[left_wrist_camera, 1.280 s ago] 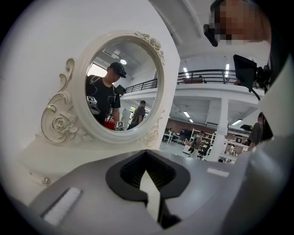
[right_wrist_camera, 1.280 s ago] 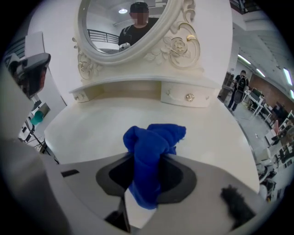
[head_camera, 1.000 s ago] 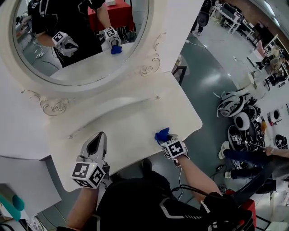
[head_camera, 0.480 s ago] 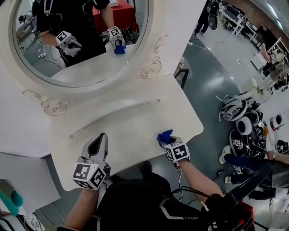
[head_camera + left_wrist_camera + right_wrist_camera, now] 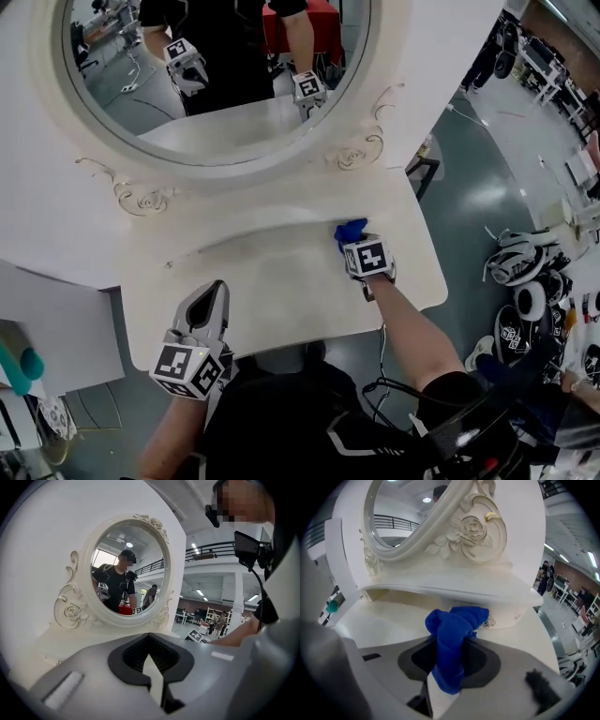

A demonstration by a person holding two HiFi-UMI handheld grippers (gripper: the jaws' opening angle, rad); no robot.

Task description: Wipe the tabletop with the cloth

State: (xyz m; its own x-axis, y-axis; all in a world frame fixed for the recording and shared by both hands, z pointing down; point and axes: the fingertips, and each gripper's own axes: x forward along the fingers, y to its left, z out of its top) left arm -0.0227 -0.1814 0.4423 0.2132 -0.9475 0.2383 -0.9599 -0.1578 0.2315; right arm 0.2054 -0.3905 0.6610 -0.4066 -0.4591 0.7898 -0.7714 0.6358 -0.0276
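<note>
Right gripper, clenched on blue cloth at far right of vanity tabletop: press wad flat, sweep overlapping passes; left gripper, jaws together, empty, near left.

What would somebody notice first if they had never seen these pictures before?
Probably the bright blue cloth, pinched in the right gripper at the back right of the white tabletop; it is the only strong colour there. Next comes the big oval mirror above the table, which shows the person's reflection. The left gripper is shut and empty over the table's front left.
</note>
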